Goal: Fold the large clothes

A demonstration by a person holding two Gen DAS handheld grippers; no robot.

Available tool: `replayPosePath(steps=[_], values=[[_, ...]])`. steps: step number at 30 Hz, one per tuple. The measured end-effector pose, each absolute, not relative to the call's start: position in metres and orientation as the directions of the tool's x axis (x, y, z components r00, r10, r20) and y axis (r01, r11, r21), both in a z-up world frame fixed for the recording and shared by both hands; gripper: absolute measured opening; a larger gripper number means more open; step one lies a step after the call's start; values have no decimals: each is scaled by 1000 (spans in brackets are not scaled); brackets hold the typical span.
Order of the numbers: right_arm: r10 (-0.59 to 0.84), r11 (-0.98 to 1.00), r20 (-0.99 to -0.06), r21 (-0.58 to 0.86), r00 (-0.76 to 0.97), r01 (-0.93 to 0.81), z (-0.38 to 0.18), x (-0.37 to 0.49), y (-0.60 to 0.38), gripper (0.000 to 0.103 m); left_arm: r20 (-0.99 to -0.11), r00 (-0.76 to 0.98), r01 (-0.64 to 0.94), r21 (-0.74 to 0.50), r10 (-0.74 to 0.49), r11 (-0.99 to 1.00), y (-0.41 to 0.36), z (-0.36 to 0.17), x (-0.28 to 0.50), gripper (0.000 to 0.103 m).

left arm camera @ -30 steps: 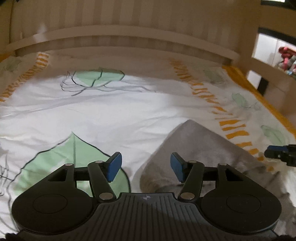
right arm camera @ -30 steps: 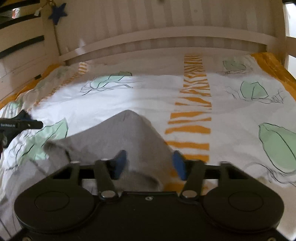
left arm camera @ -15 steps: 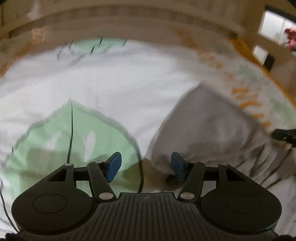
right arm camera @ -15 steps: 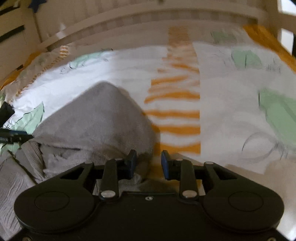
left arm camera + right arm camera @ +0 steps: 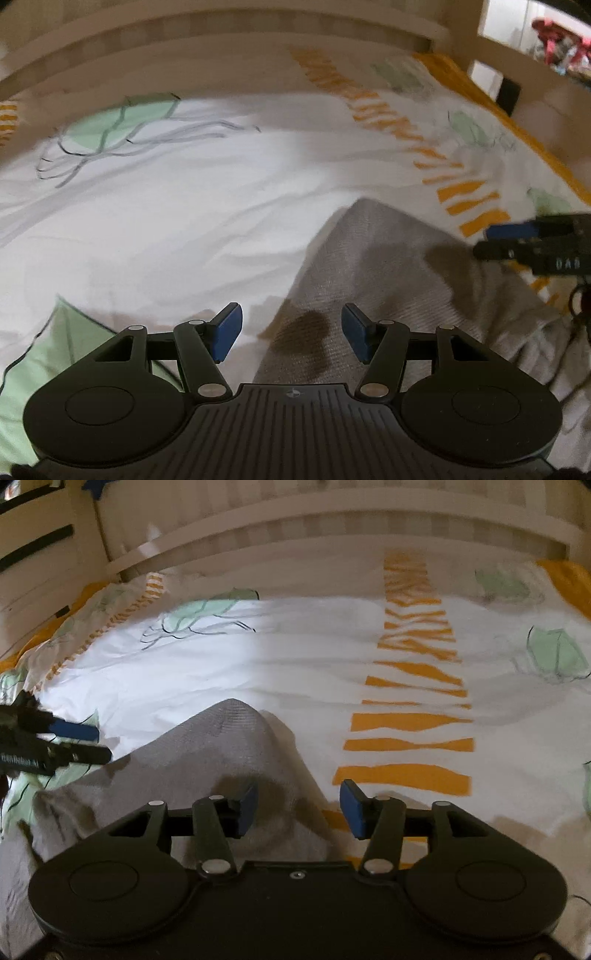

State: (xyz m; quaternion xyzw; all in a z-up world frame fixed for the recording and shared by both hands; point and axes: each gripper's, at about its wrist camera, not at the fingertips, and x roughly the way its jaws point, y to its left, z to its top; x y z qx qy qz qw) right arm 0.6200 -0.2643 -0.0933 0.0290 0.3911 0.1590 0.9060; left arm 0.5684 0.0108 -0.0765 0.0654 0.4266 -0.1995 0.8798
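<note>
Currently hovering over a bed: left gripper (image 5: 291, 332) with blue pads (image 5: 226, 334) spread wide apart and gripping nothing, hanging above the left edge of a grey garment (image 5: 388, 266). Lying bunched on the white bedsheet (image 5: 184, 206), peaking in a blunt corner pointing toward the headboard (image 5: 221, 40), with looser folds trailing toward the bed's near edge. Showing in the right wrist view as the same grey garment (image 5: 207, 753), sitting beside the sheet's orange striped band (image 5: 410, 720), left of it, and partly overlapping its nearest stripe. Hovering likewise: right gripper (image 5: 299, 808), fingers parted and clamping nothing, one blue pad (image 5: 246, 808) over the grey cloth and the other over the orange stripe. Appearing at each view's side edge, the opposite gripper, level with the garment's peak. Printed green leaves (image 5: 554, 653) dotting the sheet toward its corners. Blurring slightly across both views.
</note>
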Motion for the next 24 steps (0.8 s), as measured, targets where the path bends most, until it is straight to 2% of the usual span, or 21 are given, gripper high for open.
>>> replayPosePath(steps=[3, 10, 11, 12, 13, 14, 15, 19, 24], values=[[331, 943, -712, 221, 619, -251, -102, 629, -270, 59, -792, 545, 416, -31, -276, 909, 8, -86, 577, 58], [391, 920, -724, 284, 569, -271, -115, 641, -267, 58, -814, 492, 399, -104, -308, 911, 10, -100, 590, 57], [398, 916, -724, 287, 563, -279, -115, 642, -265, 57, -817, 485, 403, -108, -312, 909, 9, -99, 592, 48], [401, 915, -726, 286, 559, -285, -116, 642, -263, 50, -815, 476, 414, -124, -330, 902, 9, -97, 593, 23], [398, 916, -730, 279, 555, -289, -115, 642, -261, 41, -809, 477, 423, -131, -343, 897, 8, -95, 593, 9], [392, 918, -733, 268, 555, -293, -115, 642, -258, 33, -806, 488, 426, -116, -335, 897, 6, -94, 592, 4], [384, 920, -734, 252, 560, -300, -114, 641, -255, 13, -804, 501, 430, -90, -321, 898, 3, -93, 589, 4], [349, 932, -719, 198, 601, -304, -104, 635, -248, 10, -766, 569, 448, -14, -297, 894, -4, -89, 575, 4], [361, 929, -624, 173, 693, -328, -76, 613, -253, 9, -648, 685, 398, -48, -331, 916, 12, -65, 547, 4]])
